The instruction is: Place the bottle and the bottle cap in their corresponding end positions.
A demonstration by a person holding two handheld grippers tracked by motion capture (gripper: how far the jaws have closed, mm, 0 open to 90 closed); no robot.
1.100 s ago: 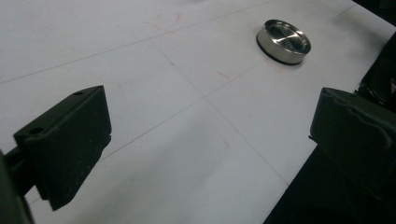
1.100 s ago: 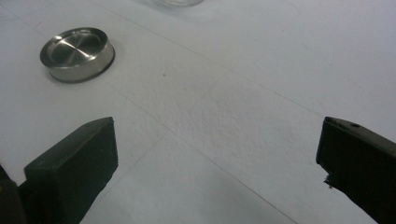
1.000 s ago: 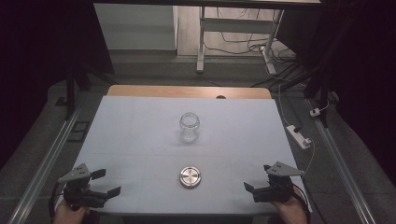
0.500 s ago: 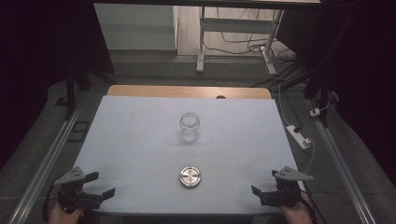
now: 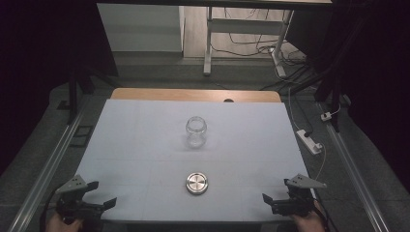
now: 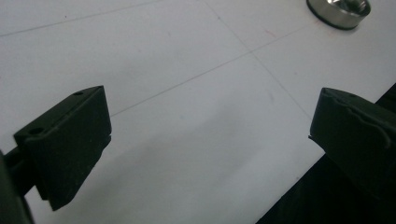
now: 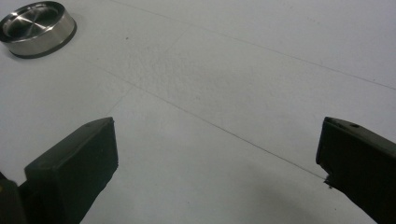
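Down at the table's seven o'clock corner the left gripper [image 5: 99,196] hangs just over the edge of the white table [image 5: 145,145], its jaws spread wide with nothing between them; in the left gripper view the same two black jaws stand far apart above bare white surface, and the metal lid [image 6: 339,10] sits off at one o'clock from them. Toward the middle, the glass jar [image 5: 196,131] stands upright, its long axis vertical and its open mouth pointing straight up, a little toward twelve o'clock from the table's centre. The metal lid [image 5: 197,183] lies flat at six o'clock from the jar, well apart from it, its round face turned up. At the five o'clock corner the right gripper [image 5: 270,199] is held at the table's edge, jaws likewise spread and empty; in the right gripper view the lid [image 7: 37,28] lies at ten o'clock.
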